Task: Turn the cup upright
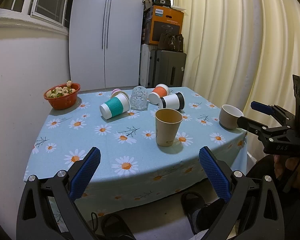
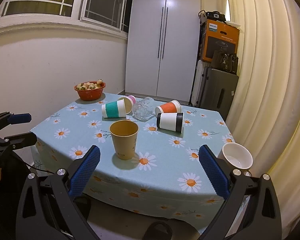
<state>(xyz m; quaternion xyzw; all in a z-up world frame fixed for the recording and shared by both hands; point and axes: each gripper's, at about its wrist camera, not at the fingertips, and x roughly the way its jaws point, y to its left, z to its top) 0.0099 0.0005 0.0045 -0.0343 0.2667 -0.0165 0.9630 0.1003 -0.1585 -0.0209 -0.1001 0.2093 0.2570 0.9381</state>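
Note:
A brown paper cup (image 1: pixel 167 127) (image 2: pixel 124 139) stands upright near the table's front. A beige ceramic cup (image 1: pixel 230 116) (image 2: pixel 238 156) stands upright at the right edge. Lying on their sides farther back are a teal-sleeved cup (image 1: pixel 115 108) (image 2: pixel 115 110), a clear glass (image 1: pixel 139 98) (image 2: pixel 143 109), an orange-sleeved cup (image 1: pixel 159 93) (image 2: pixel 169 107), a black-banded cup (image 1: pixel 172 101) (image 2: pixel 170 122) and a pink cup (image 1: pixel 116 91) (image 2: pixel 132 99). My left gripper (image 1: pixel 149 161) is open and empty at the front edge. My right gripper (image 2: pixel 149 160) is open and empty, before the paper cup.
A red bowl of fruit (image 1: pixel 62 96) (image 2: pixel 90 89) sits at the table's back left corner. The daisy tablecloth (image 1: pixel 110 140) (image 2: pixel 170 160) hangs over the front edge. Suitcases (image 1: pixel 166 70) and boxes stand behind, curtains (image 1: pixel 240 40) to the right.

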